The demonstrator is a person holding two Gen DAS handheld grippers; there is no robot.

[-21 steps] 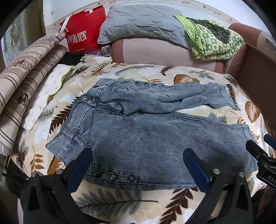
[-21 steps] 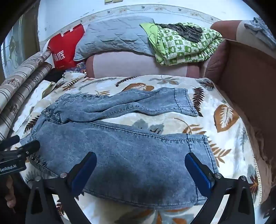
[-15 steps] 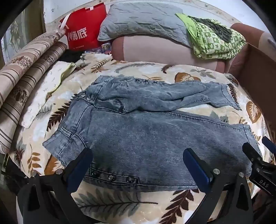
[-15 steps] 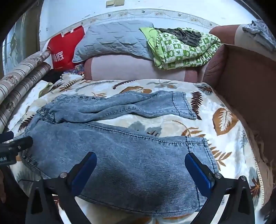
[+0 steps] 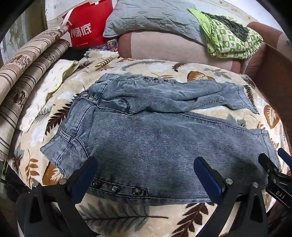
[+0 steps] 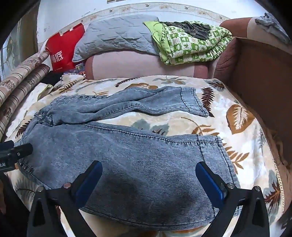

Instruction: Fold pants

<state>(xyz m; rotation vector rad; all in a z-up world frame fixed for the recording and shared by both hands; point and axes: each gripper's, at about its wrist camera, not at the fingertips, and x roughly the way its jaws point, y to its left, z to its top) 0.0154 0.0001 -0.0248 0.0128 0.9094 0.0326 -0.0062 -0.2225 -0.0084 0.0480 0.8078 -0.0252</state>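
Washed blue denim pants (image 5: 164, 138) lie spread on a leaf-print blanket (image 5: 127, 217), waistband to the left, legs running right. The far leg (image 6: 146, 104) is wrinkled and angled away from the near leg (image 6: 146, 164). My left gripper (image 5: 146, 169) hovers open over the near hip, beside the side snap buttons (image 5: 115, 187), nothing between its blue pads. My right gripper (image 6: 148, 173) hangs open above the near leg's lower part, close to the hem (image 6: 222, 155). Each gripper shows at the edge of the other's view: right gripper (image 5: 273, 173), left gripper (image 6: 16, 151).
A pink sofa back (image 5: 173, 45) carries a grey pillow (image 5: 151, 16) and a folded green patterned quilt (image 5: 231, 40). A red bag (image 5: 87, 29) stands at back left. Striped rolled bedding (image 5: 23, 76) lines the left. A brown armrest (image 6: 264, 82) bounds the right.
Both grippers have drifted slightly lower and nearer over the near leg; the pants look a little larger in view. The jaws stayed open and the cloth has not moved.
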